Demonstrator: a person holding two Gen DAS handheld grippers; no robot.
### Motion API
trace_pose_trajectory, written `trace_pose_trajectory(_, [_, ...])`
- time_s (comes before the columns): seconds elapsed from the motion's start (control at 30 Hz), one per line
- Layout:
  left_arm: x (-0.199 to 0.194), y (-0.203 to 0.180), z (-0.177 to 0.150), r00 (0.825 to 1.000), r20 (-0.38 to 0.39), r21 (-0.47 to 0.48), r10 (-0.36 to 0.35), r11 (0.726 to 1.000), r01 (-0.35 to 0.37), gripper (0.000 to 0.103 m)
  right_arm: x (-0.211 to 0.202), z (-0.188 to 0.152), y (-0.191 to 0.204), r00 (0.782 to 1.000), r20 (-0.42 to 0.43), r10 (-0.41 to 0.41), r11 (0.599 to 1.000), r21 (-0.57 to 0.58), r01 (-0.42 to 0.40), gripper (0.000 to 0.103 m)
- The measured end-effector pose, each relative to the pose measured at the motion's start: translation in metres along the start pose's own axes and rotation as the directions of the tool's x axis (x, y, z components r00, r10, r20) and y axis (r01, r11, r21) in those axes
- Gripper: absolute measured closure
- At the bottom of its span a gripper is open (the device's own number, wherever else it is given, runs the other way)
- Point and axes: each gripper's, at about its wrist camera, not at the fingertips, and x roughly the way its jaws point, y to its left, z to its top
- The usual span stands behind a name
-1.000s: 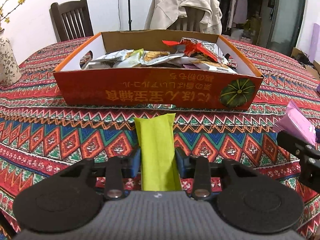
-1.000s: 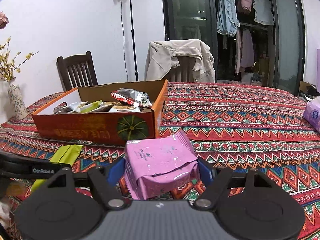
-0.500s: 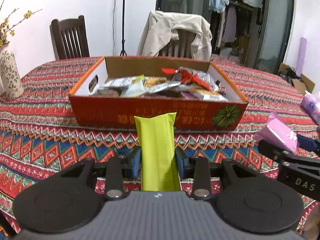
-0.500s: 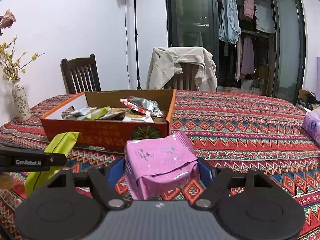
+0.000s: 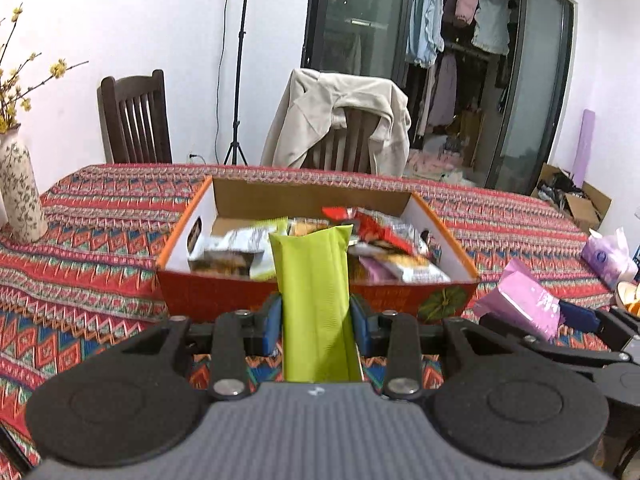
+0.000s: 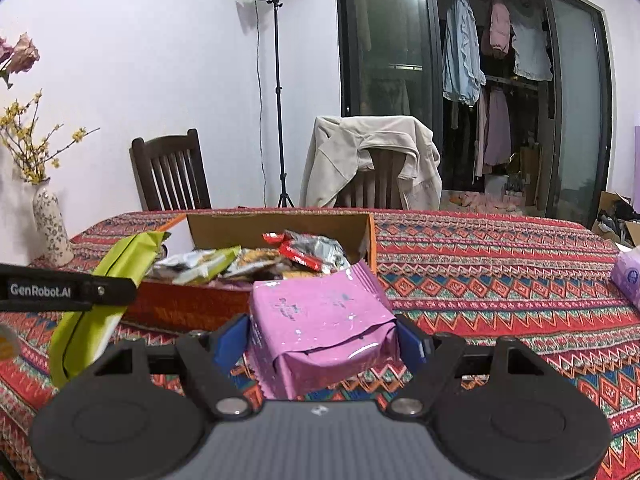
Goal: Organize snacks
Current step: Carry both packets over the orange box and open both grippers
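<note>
Two tools, one snack each, before one orange box (image 5: 224, 300).
Left tool (image 5: 316, 320) clamped the green packet (image 5: 314, 280) lengthwise, pointing boxward; right tool (image 6: 318, 344) clamped the pink packet (image 6: 320, 320).

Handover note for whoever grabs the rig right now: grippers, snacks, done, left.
Left hand-held gripper: shut on the green snack packet, held in the air in front of the orange cardboard box.
Right hand-held gripper: shut on the pink snack packet, also off the table, near the box's right end.
Box: sits on the patterned tablecloth, already holds a pile of mixed snack packets.
Done: both packets picked up.
Left: carry each over the box wall and release it inside. A pale purple pack lies at the far right; unclear whether it belongs to the job.
</note>
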Motion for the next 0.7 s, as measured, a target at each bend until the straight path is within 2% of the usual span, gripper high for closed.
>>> trace_pose_trajectory(0.33, [0.019,0.015,0.039,0.999,0.037,-0.034,-0.015,0.999,0.016,0.066,0.025,0.032,0.01,1.0,0.01,-0.003,1.0,0.011,0.003,0.027])
trace_pose_trajectory(0.7, [0.058,0.03,0.069,0.998,0.05,-0.082,-0.027,0.996,0.031,0.066,0.081,0.063,0.022,1.0,-0.005,0.007,1.0,0.026,-0.007,0.027])
